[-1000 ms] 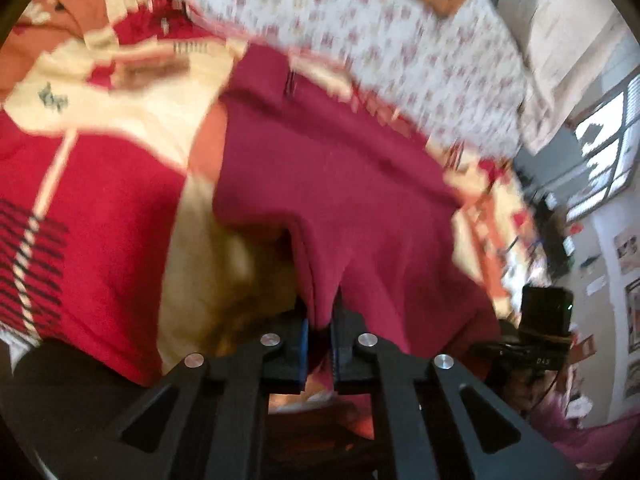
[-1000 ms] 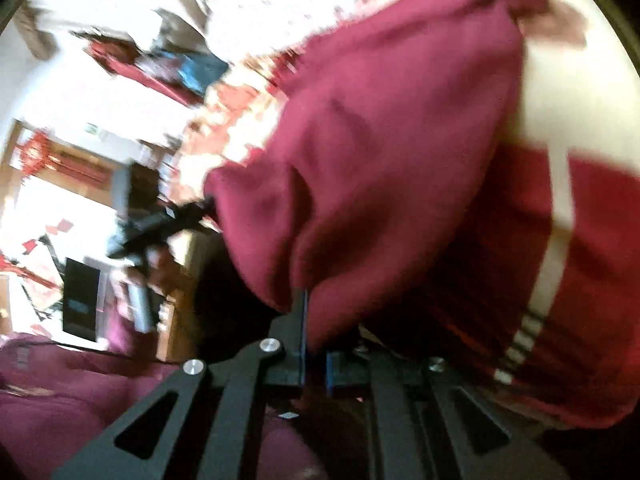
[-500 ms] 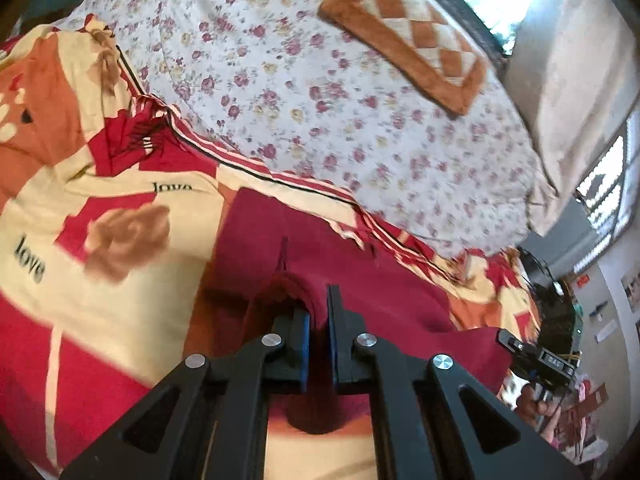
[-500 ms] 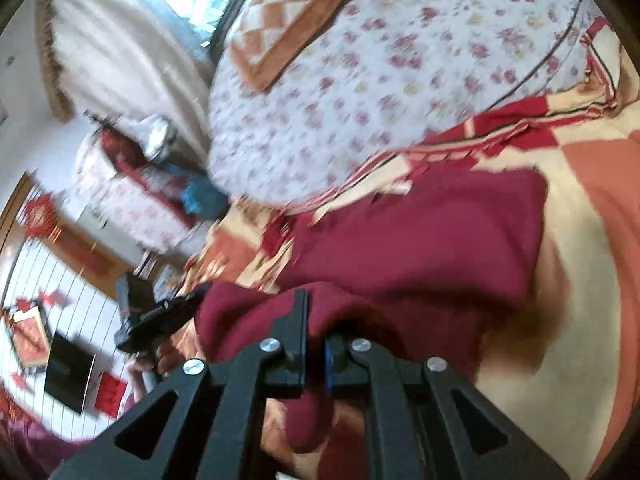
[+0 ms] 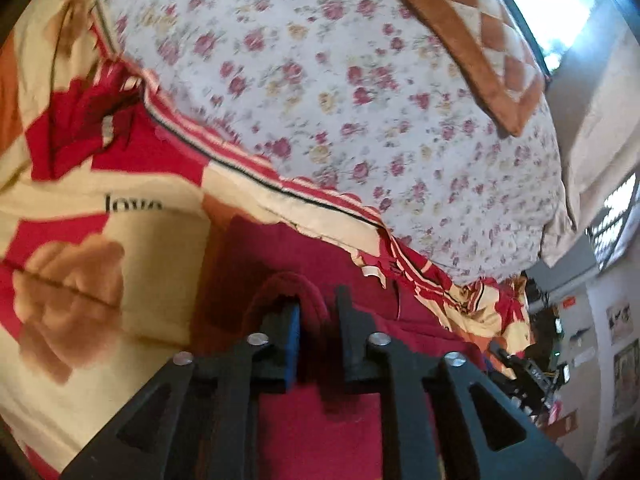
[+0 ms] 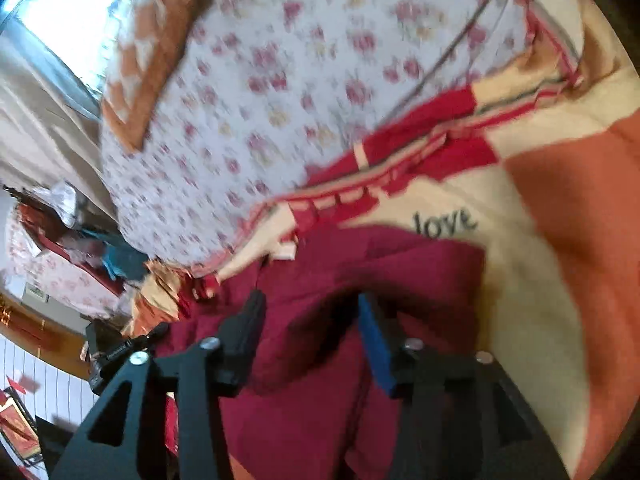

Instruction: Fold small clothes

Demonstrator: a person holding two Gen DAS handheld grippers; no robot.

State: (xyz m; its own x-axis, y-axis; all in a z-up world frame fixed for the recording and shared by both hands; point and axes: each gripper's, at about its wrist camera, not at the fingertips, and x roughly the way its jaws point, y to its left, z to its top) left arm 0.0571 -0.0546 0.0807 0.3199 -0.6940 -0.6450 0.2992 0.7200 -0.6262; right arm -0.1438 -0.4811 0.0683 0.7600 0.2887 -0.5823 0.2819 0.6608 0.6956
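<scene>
A dark red garment [image 5: 320, 420] lies folded over on a red, cream and orange blanket [image 5: 152, 248]. In the left wrist view my left gripper [image 5: 318, 312] is slightly open, its fingers astride a raised fold of the garment's edge. In the right wrist view the same garment [image 6: 320, 400] lies under my right gripper [image 6: 312, 312], which is wide open just above the cloth and holds nothing. The right gripper shows at the right edge of the left wrist view [image 5: 520, 364], and the left gripper at the left edge of the right wrist view [image 6: 124, 350].
A white floral bedsheet [image 5: 340, 80] covers the bed beyond the blanket. An orange and cream checked cushion [image 5: 476, 36] lies at its far end by a bright window. Room clutter and furniture stand past the bed's edge [image 6: 60, 220].
Both grippers carried the garment's edge forward and down onto the rest of the garment, then opened. The right one let go fully; the left one parted a little.
</scene>
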